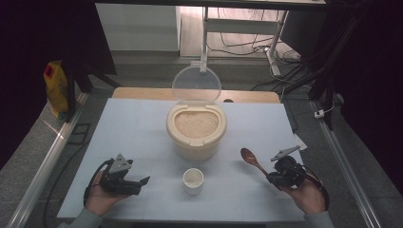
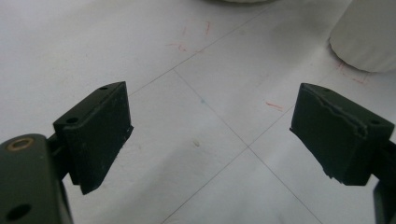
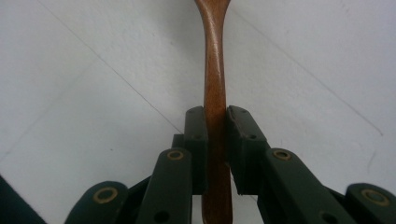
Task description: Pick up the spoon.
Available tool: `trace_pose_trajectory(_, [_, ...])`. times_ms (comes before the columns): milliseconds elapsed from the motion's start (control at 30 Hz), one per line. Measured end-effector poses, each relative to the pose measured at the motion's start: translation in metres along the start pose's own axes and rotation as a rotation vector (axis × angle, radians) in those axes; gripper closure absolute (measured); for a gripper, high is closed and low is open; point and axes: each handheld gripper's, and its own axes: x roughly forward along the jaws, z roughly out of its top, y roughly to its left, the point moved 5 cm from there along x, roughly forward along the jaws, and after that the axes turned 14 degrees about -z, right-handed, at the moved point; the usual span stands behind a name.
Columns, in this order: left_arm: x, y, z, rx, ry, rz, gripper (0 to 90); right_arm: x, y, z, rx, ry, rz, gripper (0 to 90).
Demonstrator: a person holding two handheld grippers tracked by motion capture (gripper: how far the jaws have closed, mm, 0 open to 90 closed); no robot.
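1. Fingers first: the right gripper (image 3: 215, 122) has its jaws pinched flat against both sides of a wooden spoon (image 3: 215, 70), gripping the handle partway up, with the tail end of the handle running back between the jaws.
2. Seen from the high view, the spoon (image 1: 252, 159) slants up and to the left from the right gripper (image 1: 274, 177), bowl end leading and pointing toward the rice bin (image 1: 196, 127). Its bowl looks empty; whether it rests on the table (image 1: 138, 128) or hangs just above it, I cannot tell.
3. That bin stands at the middle of the table with its clear lid (image 1: 196, 84) tipped back and rice showing inside. It lies ahead and to the left of the spoon's tip, well apart from it.
4. A small white cup (image 1: 193, 181) stands just in front of the bin, between the two hands, and looks to have a little in it.
5. My guess at the next move: the spoon's long axis already aims at the bin, so the right hand, the nearer one to the spoon's work, would carry it forward and left.
6. Over on the other side, the left gripper (image 1: 140, 182) has its jaws spread wide with nothing between them, resting low near the table's left front. Its tips point toward the cup (image 2: 366, 37).
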Motion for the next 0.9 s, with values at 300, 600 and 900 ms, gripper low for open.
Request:
trace_pose_trajectory(300, [-0.001, 0.0, 0.0, -0.002, -0.007, -0.014, 12.0, -0.022, 0.009, 0.013, -0.023, -0.109, 0.053, 78.1])
trace_pose_trajectory(600, [-0.01, 0.001, 0.001, -0.015, -0.027, -0.021, 12.0, -0.055, 0.023, 0.027, -0.076, -0.231, 0.11, 78.1])
trace_pose_trajectory(900, [-0.014, -0.003, 0.005, -0.009, -0.036, -0.023, 12.1, -0.078, 0.054, 0.046, -0.156, -0.296, 0.153, 78.1])
